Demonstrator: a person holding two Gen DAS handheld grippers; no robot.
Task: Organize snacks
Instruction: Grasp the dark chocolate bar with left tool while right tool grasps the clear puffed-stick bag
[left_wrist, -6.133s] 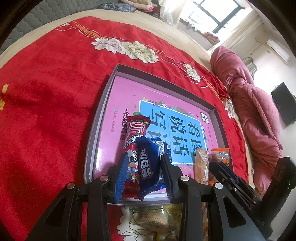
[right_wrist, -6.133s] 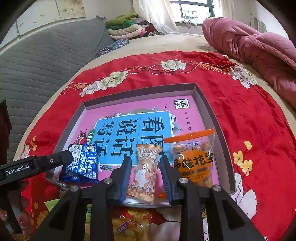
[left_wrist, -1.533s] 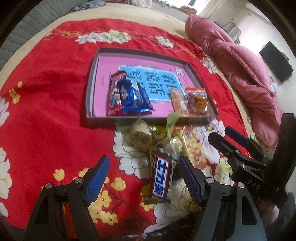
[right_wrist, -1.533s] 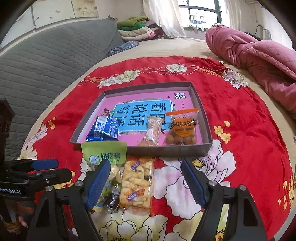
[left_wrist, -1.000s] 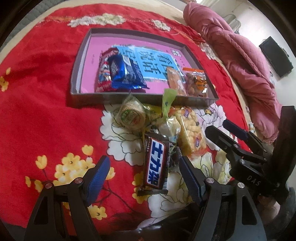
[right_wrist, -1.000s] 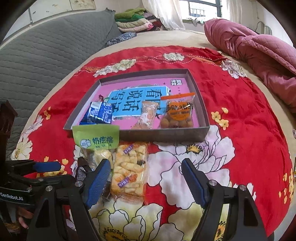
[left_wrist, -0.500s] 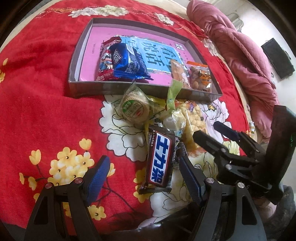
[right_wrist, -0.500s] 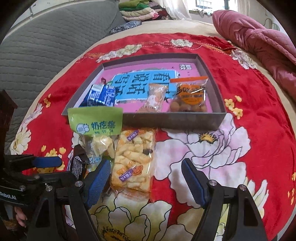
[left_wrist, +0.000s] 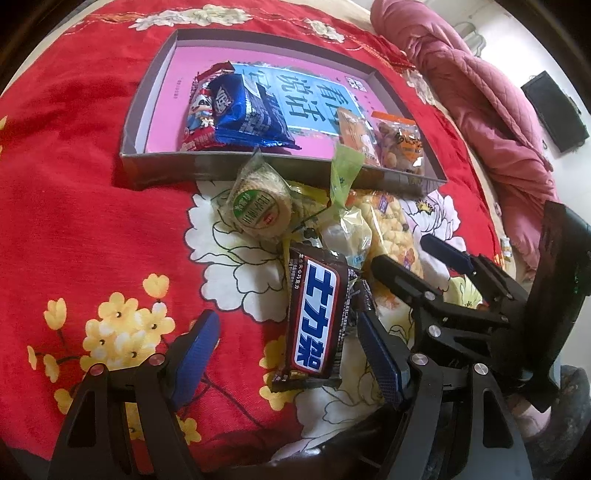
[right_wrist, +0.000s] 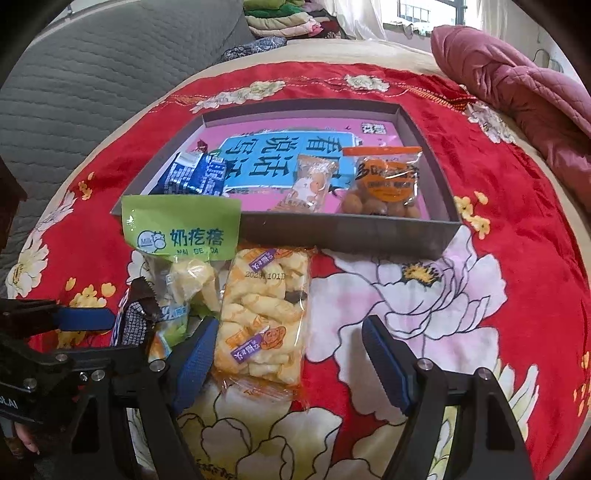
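Observation:
A grey tray (left_wrist: 207, 168) (right_wrist: 343, 230) on the red floral blanket holds a blue packet (left_wrist: 247, 110), a red packet, a small biscuit packet (right_wrist: 308, 184) and an orange nut bag (right_wrist: 384, 181). Loose snacks lie in front of the tray: a dark chocolate bar (left_wrist: 317, 317), a round cake (left_wrist: 258, 210), a green-topped bag (right_wrist: 181, 229) and a yellow puffed-snack pack (right_wrist: 262, 314). My left gripper (left_wrist: 288, 354) is open with the chocolate bar between its fingers. My right gripper (right_wrist: 291, 354) is open around the near end of the puffed-snack pack.
A pink quilt (left_wrist: 491, 99) (right_wrist: 517, 81) lies bunched at the right. A grey quilted headboard (right_wrist: 92, 74) is at the left, with folded clothes behind. The right gripper shows in the left view (left_wrist: 461, 295), close beside the snacks.
Both grippers released their snacks in the tray earlier, opened wide and pulled back. Over the last second both have moved forward and lower onto the loose snacks.

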